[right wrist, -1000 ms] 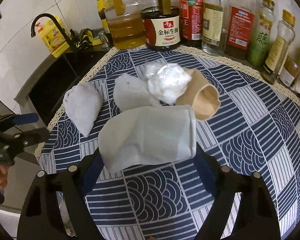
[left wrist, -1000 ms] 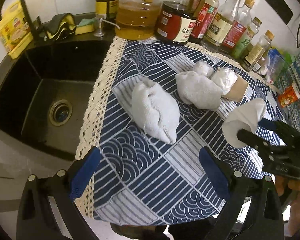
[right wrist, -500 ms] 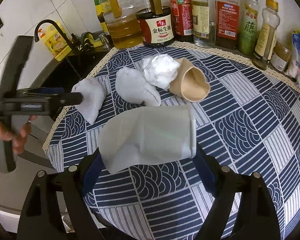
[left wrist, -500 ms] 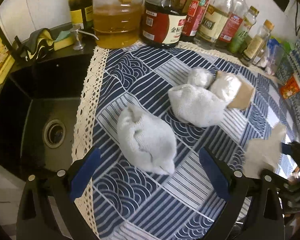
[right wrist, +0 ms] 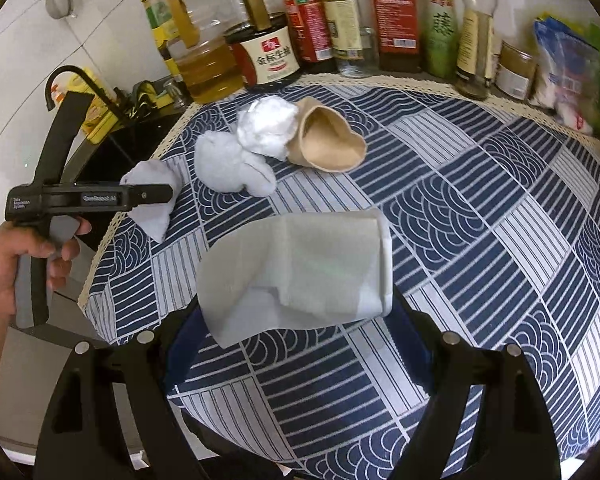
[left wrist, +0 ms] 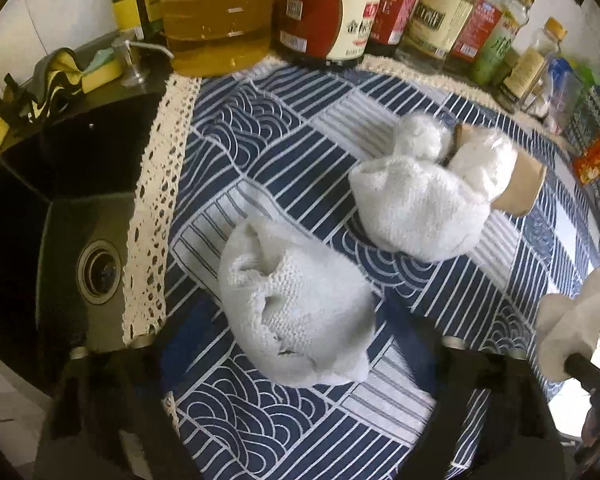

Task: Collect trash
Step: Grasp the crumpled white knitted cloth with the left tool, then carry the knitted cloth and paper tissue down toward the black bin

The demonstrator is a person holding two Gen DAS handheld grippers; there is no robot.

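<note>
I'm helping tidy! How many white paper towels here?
3: one towel between the closing left fingers near the sink, one beside the brown cup, one held in the right fingers. Others may hide.

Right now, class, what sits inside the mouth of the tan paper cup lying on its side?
A crumpled white plastic bag plugs the tan paper cup in the left wrist view. In the right wrist view its visible interior looks empty; anything deeper is hidden.

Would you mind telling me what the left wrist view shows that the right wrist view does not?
Only the left wrist view shows the sink basin with its drain. Only the right wrist view shows the black faucet and the hand holding the left gripper. Both show the crumpled white tissues, the paper cup, the bottles and the tissue in the right gripper.
</note>
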